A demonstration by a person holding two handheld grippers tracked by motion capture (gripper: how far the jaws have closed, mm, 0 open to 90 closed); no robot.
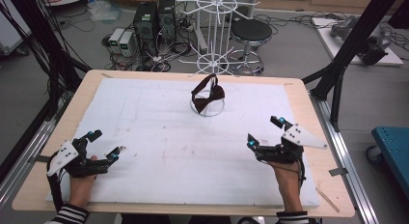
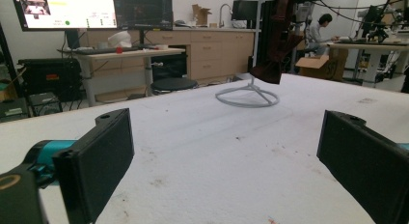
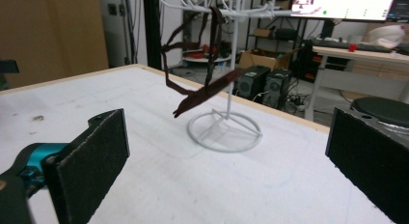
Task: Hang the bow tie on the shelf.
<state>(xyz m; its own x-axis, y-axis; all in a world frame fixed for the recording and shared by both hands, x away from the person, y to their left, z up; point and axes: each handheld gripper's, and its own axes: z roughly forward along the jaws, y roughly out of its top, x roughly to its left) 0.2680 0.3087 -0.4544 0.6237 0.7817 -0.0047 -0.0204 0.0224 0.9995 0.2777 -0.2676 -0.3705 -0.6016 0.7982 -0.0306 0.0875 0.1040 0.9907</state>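
Note:
A dark brown bow tie [image 1: 207, 94] hangs by its strap from a white wire rack [image 1: 214, 64] whose ring base [image 1: 208, 109] stands at the far middle of the white mat. My left gripper [image 1: 107, 144] rests low at the near left, open, with nothing between its jaws. My right gripper [image 1: 264, 131] is at the near right, also open and empty. Both point toward the rack from well short of it. The left gripper view has the bow tie [image 2: 275, 45] above the ring base [image 2: 247, 96]. In the right gripper view the bow tie [image 3: 205, 91] dangles beside the rack's stem.
A white foam mat [image 1: 159, 151] covers a wooden table [image 1: 308, 103]. Beyond the far edge are a black stool [image 1: 250, 31] and computer towers [image 1: 154, 21] on the floor. Black frame posts [image 1: 354, 38] stand at the right, with a blue cart [image 1: 393, 147] beside them.

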